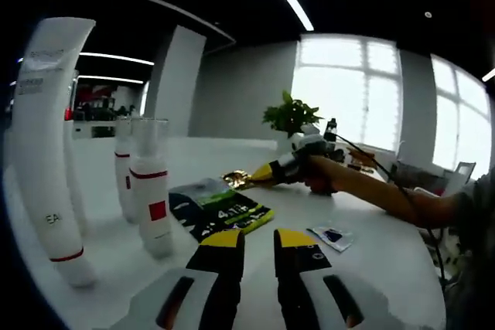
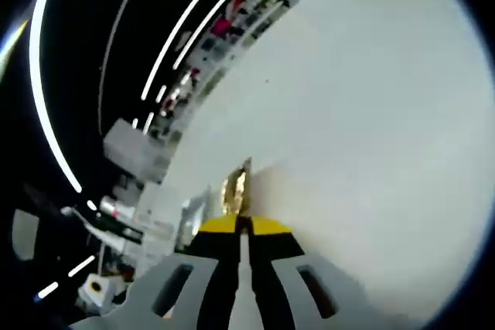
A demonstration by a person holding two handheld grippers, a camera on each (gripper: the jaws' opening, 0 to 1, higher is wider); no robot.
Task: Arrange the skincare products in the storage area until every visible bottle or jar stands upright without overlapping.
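One thin gold sachet [image 2: 235,188], likely light and crinkly, is being pinched at its edge by the right gripper [image 2: 244,226]; the left gripper [image 1: 257,239] is hovering spread near upright white bottles [image 1: 151,183].

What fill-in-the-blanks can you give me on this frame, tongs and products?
1. The right tongs are shut on a ____ sachet.
2. The white bottles with red bands stand ____ on the table.
3. The left tongs are ____, holding nothing.
4. The dark green packet lies ____ on the table.

Missing words: gold; upright; open; flat
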